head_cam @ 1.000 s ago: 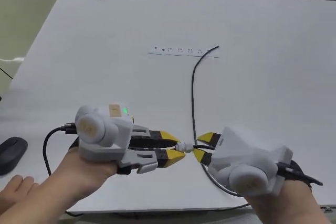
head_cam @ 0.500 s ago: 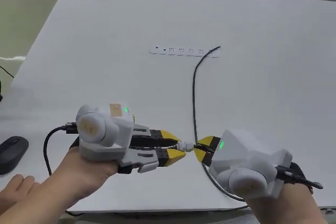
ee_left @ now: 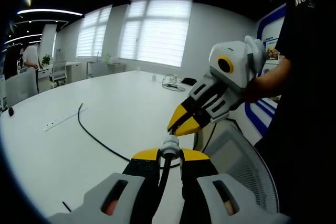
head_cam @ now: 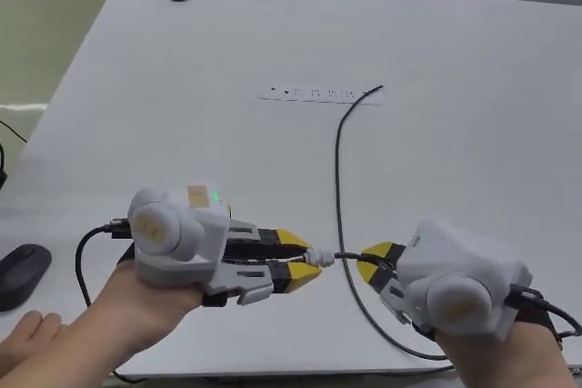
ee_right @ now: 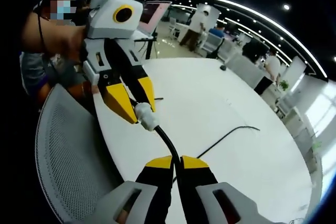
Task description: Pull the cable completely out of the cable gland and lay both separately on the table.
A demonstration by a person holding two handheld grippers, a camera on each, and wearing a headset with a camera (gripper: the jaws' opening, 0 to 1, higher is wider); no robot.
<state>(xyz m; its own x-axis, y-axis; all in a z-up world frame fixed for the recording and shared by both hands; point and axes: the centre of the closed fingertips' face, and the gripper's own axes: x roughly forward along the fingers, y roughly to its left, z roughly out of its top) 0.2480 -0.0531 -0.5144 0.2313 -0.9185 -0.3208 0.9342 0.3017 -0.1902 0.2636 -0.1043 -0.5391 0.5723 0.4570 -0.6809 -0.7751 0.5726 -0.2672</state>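
Pulling step: the cable is being drawn out of the gland and, as I judge it, is not yet free, since a short taut stretch joins the two grippers.
Next move: draw the two grippers further apart along the line of the cable, with both grips kept firm, until the end clears the gland. Only then can each piece be laid down on its own.
Table (head_cam: pixel 182 88): white, broad and mostly bare, with a power strip (head_cam: pixel 318 94) lying far across it and a dark mouse (head_cam: pixel 20 270) at the near left edge.
Cable (head_cam: pixel 337 170): black. It runs from beside the power strip towards the person, curves under the right hand near the table's front edge, and comes up into the right jaws.
Left gripper (head_cam: pixel 305 261): jaws closed on the gland and held just above the near edge of the table, pointing at the other gripper.
Right gripper (head_cam: pixel 368 261): jaws pinched tight on the cable just beside the gland, tips facing the left gripper's but apart from them.
Cable gland (head_cam: pixel 318 258): small, pale and round, sticking out from between the left jaw tips. In the right gripper view the cable enters its mouth (ee_right: pixel 145 116).
Hidden: how much cable is inside the gland cannot be told.
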